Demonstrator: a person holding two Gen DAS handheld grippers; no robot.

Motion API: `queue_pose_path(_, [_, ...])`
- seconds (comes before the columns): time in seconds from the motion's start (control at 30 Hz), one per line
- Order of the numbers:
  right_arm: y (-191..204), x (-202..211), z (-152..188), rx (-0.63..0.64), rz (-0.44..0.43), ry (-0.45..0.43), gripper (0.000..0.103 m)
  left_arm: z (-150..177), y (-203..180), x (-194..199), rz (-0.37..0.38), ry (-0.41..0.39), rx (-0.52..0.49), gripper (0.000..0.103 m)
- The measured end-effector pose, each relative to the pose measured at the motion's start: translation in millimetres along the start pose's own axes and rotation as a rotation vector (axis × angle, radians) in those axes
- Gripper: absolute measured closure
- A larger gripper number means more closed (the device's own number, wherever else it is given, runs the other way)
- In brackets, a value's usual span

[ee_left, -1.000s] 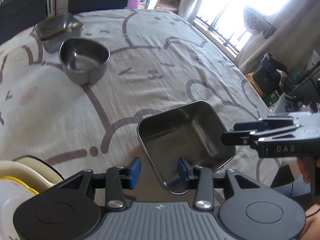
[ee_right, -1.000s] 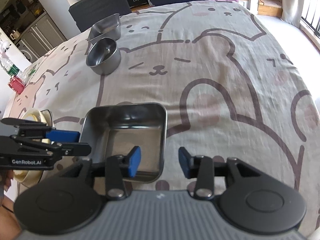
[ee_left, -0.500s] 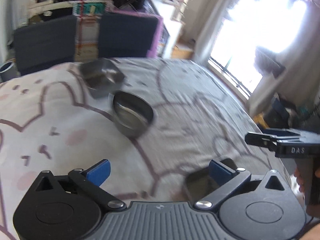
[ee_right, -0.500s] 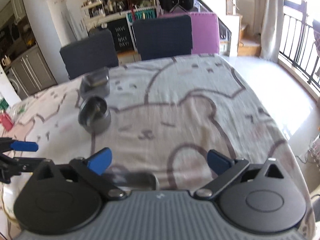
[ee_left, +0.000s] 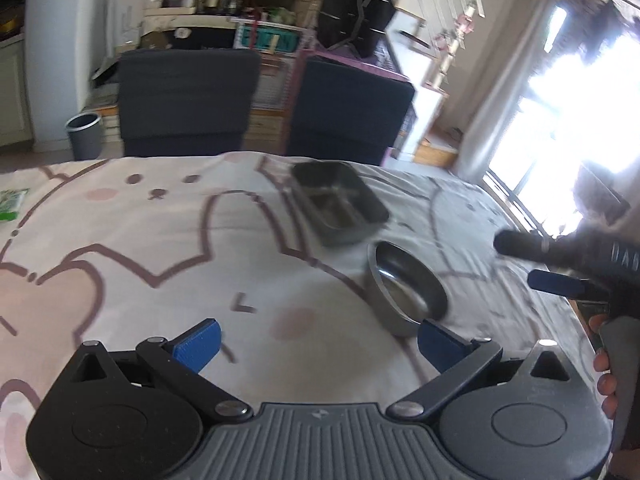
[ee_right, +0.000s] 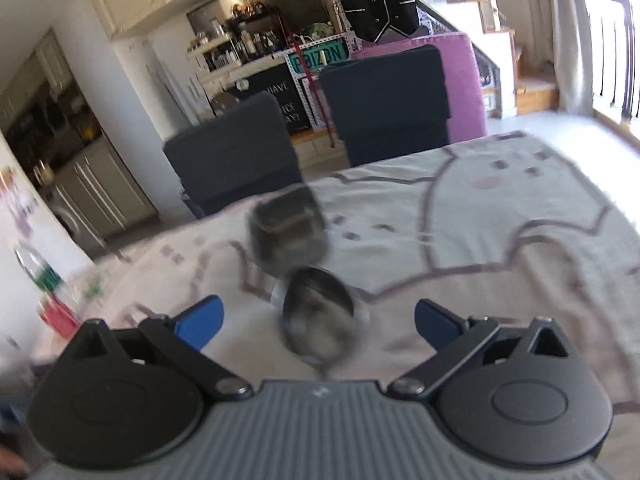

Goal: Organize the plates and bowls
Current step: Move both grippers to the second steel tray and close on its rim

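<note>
Lifted off the square tray, both grippers point(ee_left: 318, 340) point(ee_right: 318, 322) now wide apart, empty; round bowl point(ee_right: 318, 320) seemingly just ahead, mid-table.

Blown-out window point(ee_left: 560, 128) glare, motion blur throughout
</note>
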State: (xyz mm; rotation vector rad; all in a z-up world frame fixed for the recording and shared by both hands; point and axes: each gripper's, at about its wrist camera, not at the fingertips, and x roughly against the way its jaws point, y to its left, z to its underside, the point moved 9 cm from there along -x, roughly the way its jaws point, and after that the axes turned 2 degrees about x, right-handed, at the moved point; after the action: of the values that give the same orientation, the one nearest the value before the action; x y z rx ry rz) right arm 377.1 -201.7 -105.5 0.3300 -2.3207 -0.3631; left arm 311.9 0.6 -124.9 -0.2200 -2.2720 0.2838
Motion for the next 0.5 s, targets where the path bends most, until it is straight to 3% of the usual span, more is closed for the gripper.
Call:
queue_pose_path(0.13, [24, -35, -12, -0.119, -0.077, 0.008, 0.0, -10, 33, -7, -0.03, -0.007, 0.048, 0.0])
queue_pose_path(0.27, [26, -71, -25, -0.182, -0.075, 0.004, 0.002, -26, 61, -17, -0.062, -0.029, 0.07, 0.0])
queue_pose_path(0.5, [3, -114, -38, -0.287, -0.036, 0.038, 0.03, -58, 75, -43, -0.035, -0.082, 0.076, 0.0])
